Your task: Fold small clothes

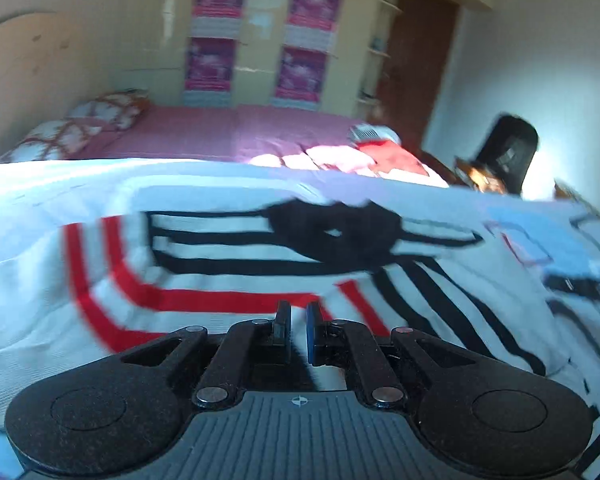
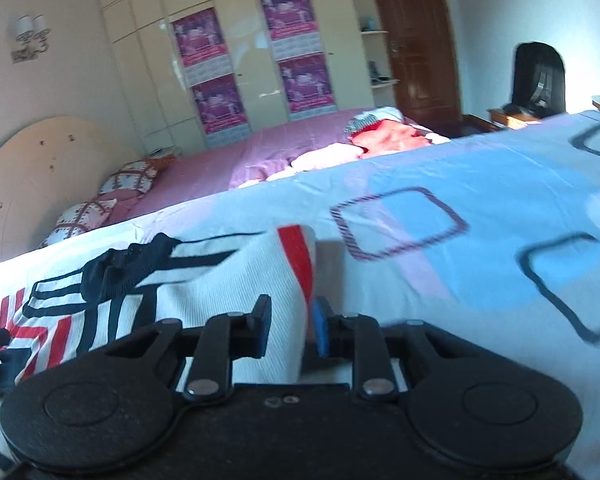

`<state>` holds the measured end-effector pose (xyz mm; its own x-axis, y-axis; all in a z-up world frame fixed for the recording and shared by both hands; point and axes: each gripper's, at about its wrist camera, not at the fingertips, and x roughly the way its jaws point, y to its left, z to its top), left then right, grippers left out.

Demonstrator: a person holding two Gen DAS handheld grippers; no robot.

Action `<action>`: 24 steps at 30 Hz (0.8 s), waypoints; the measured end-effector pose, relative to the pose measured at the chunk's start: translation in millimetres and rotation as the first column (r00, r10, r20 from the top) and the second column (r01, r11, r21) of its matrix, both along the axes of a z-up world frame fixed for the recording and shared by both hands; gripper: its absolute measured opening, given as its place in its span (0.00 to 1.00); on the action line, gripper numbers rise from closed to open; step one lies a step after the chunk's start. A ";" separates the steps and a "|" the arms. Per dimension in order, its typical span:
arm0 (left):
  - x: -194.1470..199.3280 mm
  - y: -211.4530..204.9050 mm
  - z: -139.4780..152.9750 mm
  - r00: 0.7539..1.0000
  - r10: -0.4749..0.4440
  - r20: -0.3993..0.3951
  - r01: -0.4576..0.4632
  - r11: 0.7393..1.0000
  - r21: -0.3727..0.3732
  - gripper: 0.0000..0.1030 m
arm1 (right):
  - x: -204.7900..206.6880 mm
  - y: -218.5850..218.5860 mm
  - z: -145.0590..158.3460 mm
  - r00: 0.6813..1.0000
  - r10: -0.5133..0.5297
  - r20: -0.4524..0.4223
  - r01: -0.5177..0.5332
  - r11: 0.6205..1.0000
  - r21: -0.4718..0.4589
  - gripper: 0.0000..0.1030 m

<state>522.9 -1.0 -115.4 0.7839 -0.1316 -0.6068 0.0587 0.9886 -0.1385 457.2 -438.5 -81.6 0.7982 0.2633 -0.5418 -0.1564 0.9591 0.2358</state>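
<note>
The striped garment (image 1: 260, 264) is lying on a light blue sheet (image 2: 440, 184) that is printed with rounded square outlines. The garment is white ribbed knit fabric with black and red stripes and a black collar part (image 1: 340, 232) near its far edge. The left gripper (image 1: 299, 334) is sitting low over the cloth, its jaws nearly together, with a thin bit of fabric seeming to pass between them; whether it is really pinching the cloth I cannot tell. The right gripper (image 2: 290, 330) is closing on a raised fold at the garment's edge, one black finger (image 2: 260, 326) on the cloth side and one blue pad (image 2: 321, 330) on the sheet side. Behind, a bed with pink cover (image 2: 228, 164) and a rounded pale headboard (image 2: 40, 184) are standing before a glossy cream wardrobe (image 2: 244, 60)
</note>
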 end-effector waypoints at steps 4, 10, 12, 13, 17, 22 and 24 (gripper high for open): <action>18.5 -13.7 -22.7 0.998 0.047 -0.036 -0.045 0.998 0.052 0.07 | 41.2 21.3 -17.7 0.996 0.091 -0.015 -0.092 0.992 -0.090 0.15; 15.0 -13.1 -25.0 0.992 0.122 -0.014 -0.121 0.991 0.053 0.07 | 82.1 21.8 -24.6 0.998 0.066 -0.026 -0.069 0.986 -0.153 0.13; 8.6 -15.7 -16.1 0.988 0.153 -0.003 -0.153 0.986 0.060 0.07 | 76.2 23.4 -18.1 0.996 0.078 -0.034 -0.083 0.980 -0.178 0.21; 2.6 -15.2 -11.7 0.986 0.165 0.017 -0.166 0.984 0.067 0.08 | 66.4 18.4 -11.6 0.997 0.079 -0.026 -0.082 0.984 -0.155 0.25; -15.6 4.2 -20.4 0.977 0.214 -0.026 -0.211 0.975 0.075 0.22 | 12.7 9.1 -13.5 0.985 0.151 -0.088 -0.161 0.980 -0.118 0.27; -51.7 21.0 -6.6 0.958 0.284 0.031 -0.286 0.956 0.069 0.23 | -56.8 5.6 -1.7 0.989 0.146 -0.026 -0.148 0.975 -0.168 0.27; -54.9 22.0 -12.5 0.958 0.286 0.004 -0.285 0.953 0.099 0.23 | -70.1 16.1 3.6 0.984 0.179 0.000 -0.177 0.973 -0.150 0.25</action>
